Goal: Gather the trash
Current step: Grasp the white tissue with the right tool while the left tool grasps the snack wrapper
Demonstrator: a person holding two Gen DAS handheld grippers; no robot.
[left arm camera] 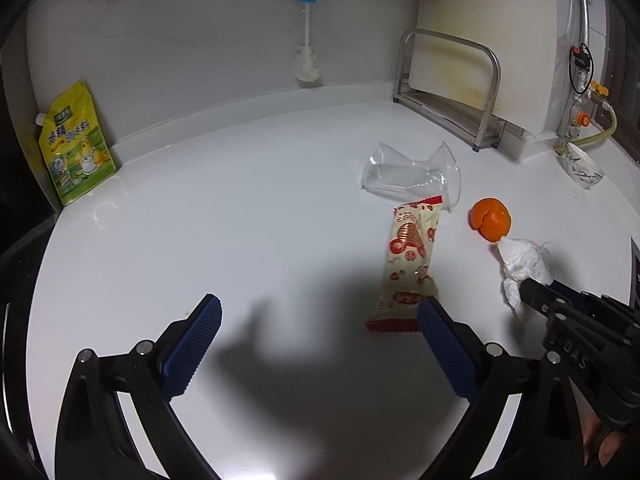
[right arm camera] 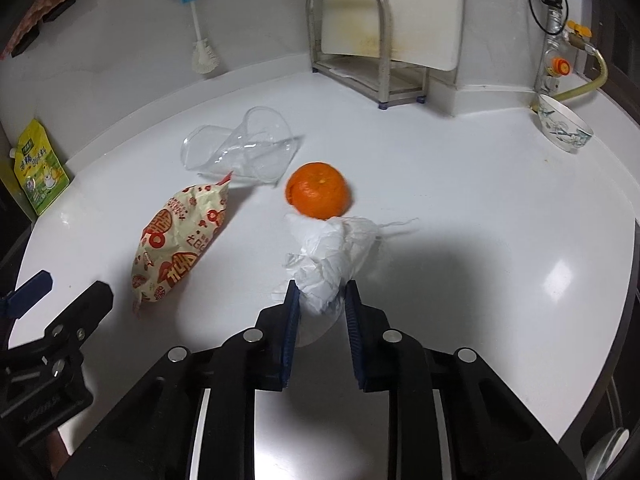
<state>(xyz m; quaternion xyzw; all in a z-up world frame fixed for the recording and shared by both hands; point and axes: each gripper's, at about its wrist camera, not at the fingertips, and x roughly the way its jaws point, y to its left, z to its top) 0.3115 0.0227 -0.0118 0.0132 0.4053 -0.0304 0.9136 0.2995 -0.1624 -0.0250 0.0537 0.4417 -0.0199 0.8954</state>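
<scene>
Counter: white glossy kitchen worktop [right arm camera: 460, 200] holding all the trash.
Right gripper [right arm camera: 320, 304]: pinching crumpled white tissue wad [right arm camera: 332, 256] beside orange peel [right arm camera: 319, 195]; looks soft, featherlight.
Left gripper [left arm camera: 320, 324]: hanging spread beside crinkly snack wrapper [left arm camera: 410, 256].

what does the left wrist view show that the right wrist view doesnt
Only the left wrist view shows the open left gripper from behind, both blue pads spread wide over bare counter, its right pad by the snack wrapper.

Only the right wrist view shows the right gripper head on, its pads closed on the crumpled tissue, and the patterned bowl in full.

Both show the crushed clear cup, the orange peel, the yellow pouch, the brush and the metal rack.
</scene>
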